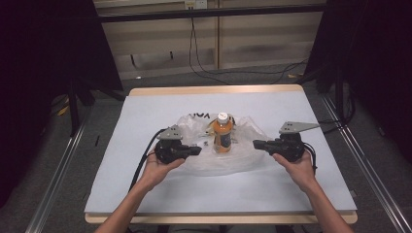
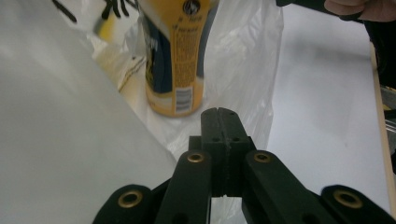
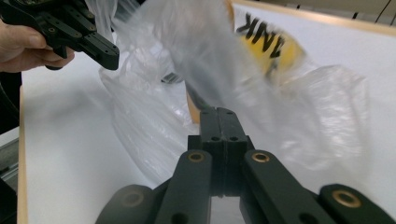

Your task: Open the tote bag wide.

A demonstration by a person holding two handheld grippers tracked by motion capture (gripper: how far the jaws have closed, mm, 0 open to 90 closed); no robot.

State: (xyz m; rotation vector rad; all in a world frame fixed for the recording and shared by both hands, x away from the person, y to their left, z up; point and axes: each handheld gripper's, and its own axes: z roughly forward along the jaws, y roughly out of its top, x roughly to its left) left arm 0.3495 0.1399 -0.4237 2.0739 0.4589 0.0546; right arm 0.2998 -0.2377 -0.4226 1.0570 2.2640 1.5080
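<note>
Grippers flanking the upright bottle (image 1: 222,135) on its plastic bag (image 1: 245,128).
You're holding left gripper (image 1: 197,150) and right gripper (image 1: 256,143) pressed together, pinching nothing, probably lining up on the bag's edges.

Dim, dark-edged overhead view; bright close-ups, motion-blurred plastic bag (image 3: 210,60), soft shadows.

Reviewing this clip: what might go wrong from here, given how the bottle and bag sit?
The bottle stands upright on the crumpled plastic bag; tugging the film may topple it. Both the left gripper and the right gripper look shut beside the bag, so either may snag or drag the loose film.
</note>
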